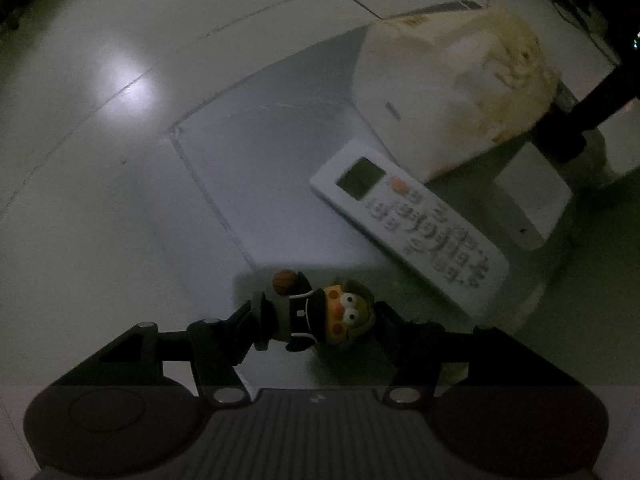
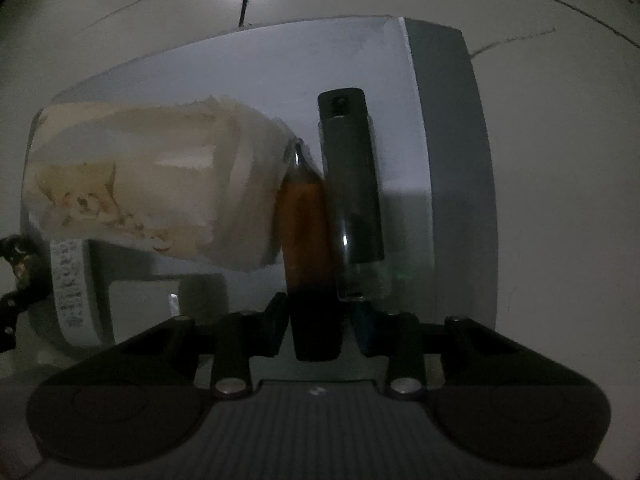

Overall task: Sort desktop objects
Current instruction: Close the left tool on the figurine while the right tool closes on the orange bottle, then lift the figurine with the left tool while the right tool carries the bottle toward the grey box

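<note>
My left gripper (image 1: 316, 320) is shut on a small cartoon figurine (image 1: 320, 314) with a yellow face, dark outfit and a brown ball, held sideways above the white tray's (image 1: 248, 168) near edge. A white remote control (image 1: 408, 224) lies in the tray, against a cream tissue pack (image 1: 452, 92). My right gripper (image 2: 318, 320) is shut on a brown pen-like stick (image 2: 306, 224), pointing into the tray (image 2: 452, 160). A dark cylindrical lighter-like object (image 2: 352, 176) lies just right of the stick. The tissue pack (image 2: 148, 180) lies to its left.
The tray rests on a pale tiled floor (image 1: 80, 160) with dark grout lines. A light glare spot (image 1: 124, 80) shows at the left. The remote's end (image 2: 68, 284) and the other gripper's dark edge (image 2: 12, 280) show at the far left of the right wrist view.
</note>
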Tool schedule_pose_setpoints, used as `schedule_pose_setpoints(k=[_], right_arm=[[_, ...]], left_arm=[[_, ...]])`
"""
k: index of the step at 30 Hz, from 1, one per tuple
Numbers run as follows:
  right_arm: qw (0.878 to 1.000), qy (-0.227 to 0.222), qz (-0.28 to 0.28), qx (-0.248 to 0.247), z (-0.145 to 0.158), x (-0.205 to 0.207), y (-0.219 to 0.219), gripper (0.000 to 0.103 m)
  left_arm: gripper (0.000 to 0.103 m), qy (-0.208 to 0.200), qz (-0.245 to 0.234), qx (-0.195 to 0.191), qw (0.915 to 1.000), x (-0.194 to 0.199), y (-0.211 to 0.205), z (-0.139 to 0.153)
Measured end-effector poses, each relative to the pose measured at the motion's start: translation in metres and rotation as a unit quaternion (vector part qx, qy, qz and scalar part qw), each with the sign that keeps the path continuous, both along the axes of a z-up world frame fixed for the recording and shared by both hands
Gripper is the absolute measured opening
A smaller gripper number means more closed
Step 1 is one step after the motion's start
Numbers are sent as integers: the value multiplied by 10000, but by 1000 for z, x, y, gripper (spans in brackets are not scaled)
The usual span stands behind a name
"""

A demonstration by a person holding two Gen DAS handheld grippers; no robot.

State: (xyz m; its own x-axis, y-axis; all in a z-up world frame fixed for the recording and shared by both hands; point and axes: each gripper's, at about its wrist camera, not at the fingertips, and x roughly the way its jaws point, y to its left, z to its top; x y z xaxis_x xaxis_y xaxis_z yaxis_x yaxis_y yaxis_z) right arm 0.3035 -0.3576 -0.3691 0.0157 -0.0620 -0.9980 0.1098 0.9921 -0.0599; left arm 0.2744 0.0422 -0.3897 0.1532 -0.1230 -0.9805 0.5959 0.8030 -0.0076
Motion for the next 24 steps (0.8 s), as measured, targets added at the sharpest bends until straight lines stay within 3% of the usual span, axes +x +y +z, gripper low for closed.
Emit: schedule_pose_setpoints(k=[5,7,11,22,24], right_arm=[[9991,-37,334,-250,-3,4,16,37],[9987,-77,394,-322,-2,3,20,27],[9988,-167,349,-316,2,-4,26,27],[9973,-462,471,-315,44,-24,39,27],[9967,-554,494,-335,55,-30,41,27]], left_arm=[[57,-139,109,-34,9998,-2,-1,2],[57,-201,99,-23,9997,-3,-2,2],[57,-372,142,-65,9992,-7,-3,7],[57,-821,384,-69,9959,-21,5,36],[57,-911,433,-54,9949,-8,-9,50]])
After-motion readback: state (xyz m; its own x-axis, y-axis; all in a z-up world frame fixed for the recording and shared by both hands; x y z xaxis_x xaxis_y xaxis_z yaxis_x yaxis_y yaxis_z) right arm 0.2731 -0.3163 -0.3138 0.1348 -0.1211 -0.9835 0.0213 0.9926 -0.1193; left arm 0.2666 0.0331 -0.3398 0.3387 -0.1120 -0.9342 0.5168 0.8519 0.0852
